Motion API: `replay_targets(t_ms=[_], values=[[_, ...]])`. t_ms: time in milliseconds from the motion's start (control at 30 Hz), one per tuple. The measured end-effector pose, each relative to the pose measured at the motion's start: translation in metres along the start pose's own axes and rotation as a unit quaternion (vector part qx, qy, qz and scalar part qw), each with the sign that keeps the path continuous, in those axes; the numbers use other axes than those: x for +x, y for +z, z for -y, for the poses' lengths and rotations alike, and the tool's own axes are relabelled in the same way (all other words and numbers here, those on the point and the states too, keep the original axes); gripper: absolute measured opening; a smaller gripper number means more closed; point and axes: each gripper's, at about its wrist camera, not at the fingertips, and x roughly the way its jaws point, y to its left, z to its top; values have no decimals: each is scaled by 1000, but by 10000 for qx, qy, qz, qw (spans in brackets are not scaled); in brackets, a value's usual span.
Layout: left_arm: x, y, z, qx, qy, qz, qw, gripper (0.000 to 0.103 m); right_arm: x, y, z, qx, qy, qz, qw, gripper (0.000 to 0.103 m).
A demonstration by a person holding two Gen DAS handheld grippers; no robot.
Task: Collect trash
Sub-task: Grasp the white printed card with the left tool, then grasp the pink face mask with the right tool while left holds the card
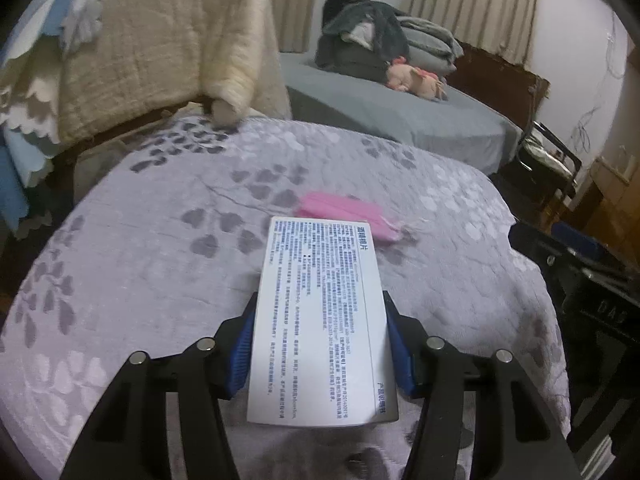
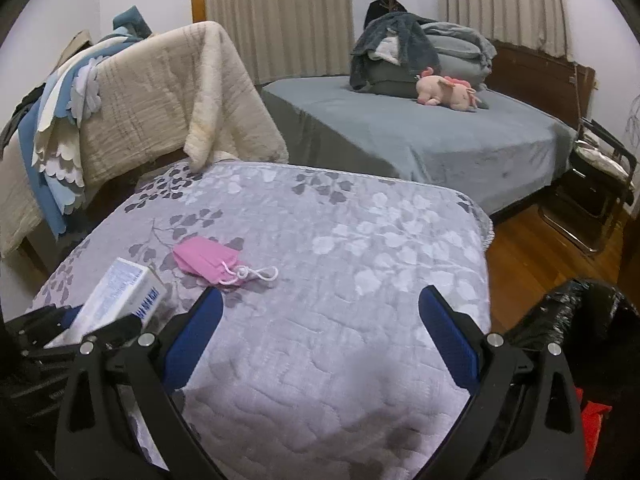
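My left gripper (image 1: 320, 320) is shut on a white box with blue print (image 1: 320, 320), held flat above the lilac floral bedspread (image 1: 140, 260). The box also shows in the right wrist view (image 2: 124, 296), at the far left, gripped by the left gripper. A pink face mask (image 1: 344, 216) with white ear loops lies on the bedspread just beyond the box; it shows in the right wrist view (image 2: 208, 260) ahead and left of my right gripper. My right gripper (image 2: 320, 312) is open and empty above the bedspread (image 2: 340, 260).
A black trash bag (image 2: 580, 312) sits low at the right beside the bed, over wooden floor (image 2: 532, 248). A chair draped with cream and blue blankets (image 2: 152, 100) stands at the bed's far left. A grey bed (image 2: 420, 128) with clothes and a pink plush toy (image 2: 444, 92) lies behind.
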Motion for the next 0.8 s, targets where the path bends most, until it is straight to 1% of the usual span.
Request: replay_targets(t_ms=[133, 367, 467, 633, 800], values=[[4, 11, -21, -150, 235, 41, 9996, 56, 10, 7, -13, -68, 110, 19, 9999, 96], [16, 32, -51, -252, 493, 147, 9984, 56, 40, 22, -38, -28, 299, -54, 9995, 96], [21, 39, -65, -316, 592, 168, 9976, 56, 54, 26, -53, -109, 372, -108, 9992, 96], [29, 42, -81, -348, 664, 116, 9971, 56, 76, 28, -72, -235, 422, -302, 9984, 96], [32, 42, -88, -379, 655, 79, 9971, 56, 97, 30, -86, -344, 399, -483, 9974, 96]])
